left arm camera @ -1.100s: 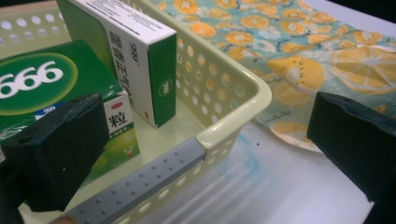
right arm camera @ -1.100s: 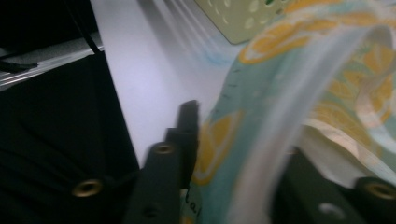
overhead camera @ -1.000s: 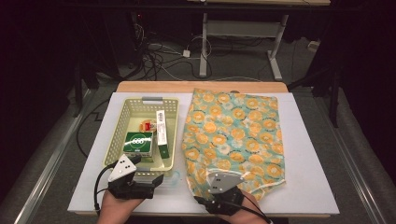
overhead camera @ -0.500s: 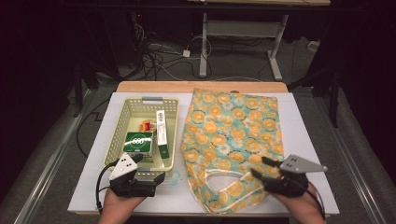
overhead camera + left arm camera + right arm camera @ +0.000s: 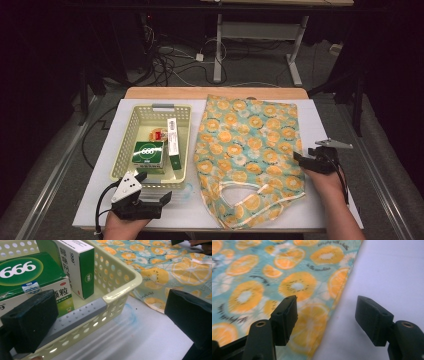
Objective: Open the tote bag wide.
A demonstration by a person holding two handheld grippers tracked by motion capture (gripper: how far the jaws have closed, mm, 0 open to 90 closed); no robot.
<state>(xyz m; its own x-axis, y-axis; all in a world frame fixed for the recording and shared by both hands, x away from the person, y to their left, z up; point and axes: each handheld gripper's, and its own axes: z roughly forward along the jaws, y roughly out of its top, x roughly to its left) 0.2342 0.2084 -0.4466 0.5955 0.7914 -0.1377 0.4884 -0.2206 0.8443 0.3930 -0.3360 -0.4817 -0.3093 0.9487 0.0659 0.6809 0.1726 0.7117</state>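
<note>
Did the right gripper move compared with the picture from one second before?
Yes. The right gripper went from the bag's handle end out to the right edge of the bag, jaws opening and empty.

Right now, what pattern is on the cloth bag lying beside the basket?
Orange and kiwi slices on a teal ground cover the flat fabric tote bag; the right gripper view shows it best.

A white rectangular tabletop (image 5: 320, 120), backed by a strip of bare wood (image 5: 165, 93), carries two things. A pale yellow perforated plastic basket (image 5: 125, 150) with grey handle pads is set just ahead of the left gripper (image 5: 159, 199). A teal cloth bag (image 5: 250, 150) printed with orange and kiwi slices is spread flat, its right edge straddled by the right gripper (image 5: 299, 159). A faint blue smudge (image 5: 130, 315) is seen on the white surface between basket and bag.
</note>
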